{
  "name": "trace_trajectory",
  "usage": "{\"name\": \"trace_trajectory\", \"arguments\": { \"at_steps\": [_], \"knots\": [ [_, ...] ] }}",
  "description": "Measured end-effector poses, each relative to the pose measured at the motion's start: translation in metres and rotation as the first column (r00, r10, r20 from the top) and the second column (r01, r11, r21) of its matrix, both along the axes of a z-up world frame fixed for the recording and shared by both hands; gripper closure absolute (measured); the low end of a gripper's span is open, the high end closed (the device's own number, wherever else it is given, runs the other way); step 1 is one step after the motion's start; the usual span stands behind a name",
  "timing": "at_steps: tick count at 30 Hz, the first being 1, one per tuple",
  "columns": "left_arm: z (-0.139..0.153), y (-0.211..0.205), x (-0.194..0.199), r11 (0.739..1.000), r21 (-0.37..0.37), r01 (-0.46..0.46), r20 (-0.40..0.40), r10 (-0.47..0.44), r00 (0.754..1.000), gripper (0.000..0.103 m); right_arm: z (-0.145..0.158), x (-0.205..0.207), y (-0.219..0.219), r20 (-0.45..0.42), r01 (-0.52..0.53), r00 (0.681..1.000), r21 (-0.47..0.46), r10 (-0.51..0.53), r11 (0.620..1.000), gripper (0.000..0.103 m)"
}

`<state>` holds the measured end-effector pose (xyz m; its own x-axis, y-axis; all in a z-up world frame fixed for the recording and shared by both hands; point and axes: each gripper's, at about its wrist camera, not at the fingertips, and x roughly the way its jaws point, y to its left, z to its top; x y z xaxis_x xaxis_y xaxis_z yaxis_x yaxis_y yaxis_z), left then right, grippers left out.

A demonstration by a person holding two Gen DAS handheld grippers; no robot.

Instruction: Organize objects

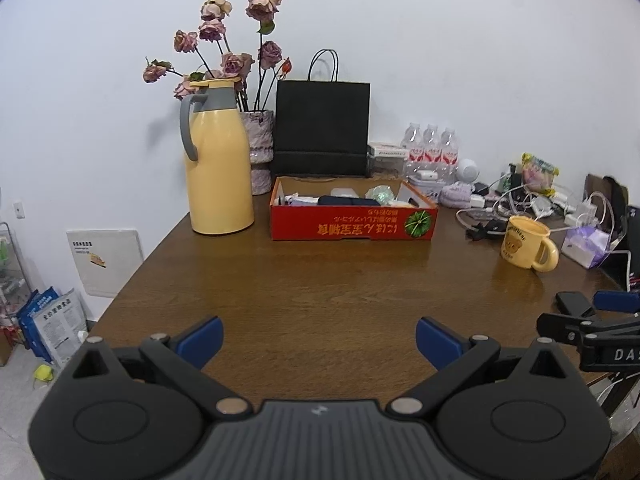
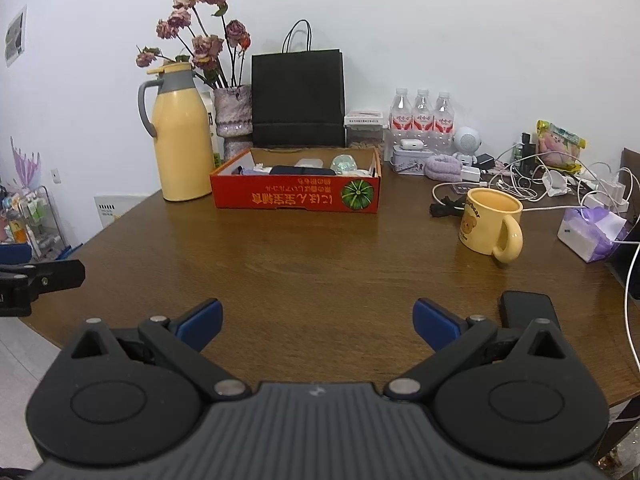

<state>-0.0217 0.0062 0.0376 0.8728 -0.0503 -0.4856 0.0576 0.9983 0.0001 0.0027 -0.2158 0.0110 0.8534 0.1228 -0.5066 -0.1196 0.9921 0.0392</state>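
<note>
Tongs: left tongs [image 1: 318, 342] and right tongs [image 2: 318, 324] both spread wide, empty, over near edge of surface [image 2: 320, 264]. Yellow mug [image 2: 490, 226] near right edge, upright, apart from red box [image 2: 296, 196] at far edge. Mug likely rigid, glossy, slippery, breakable; pinch rim wall, not handle.

Three water bottles [image 2: 422, 114], one mug [image 2: 489, 222], one box [image 2: 296, 196].

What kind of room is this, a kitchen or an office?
Probably a lived-in home or small office corner: a wooden table against a white wall holds a yellow thermos jug, dried roses and tangled charger cables.
</note>
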Motion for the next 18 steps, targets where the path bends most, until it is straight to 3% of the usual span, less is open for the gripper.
{"name": "trace_trajectory", "arguments": {
  "at_steps": [18],
  "knots": [
    [-0.0099,0.0056,0.0096,1.000,-0.006,-0.015,-0.045,0.014,0.999,0.000,-0.0087,0.0069,-0.0015,-0.049,-0.003,0.999,0.027,0.004,1.000,0.000]
  ]
}}
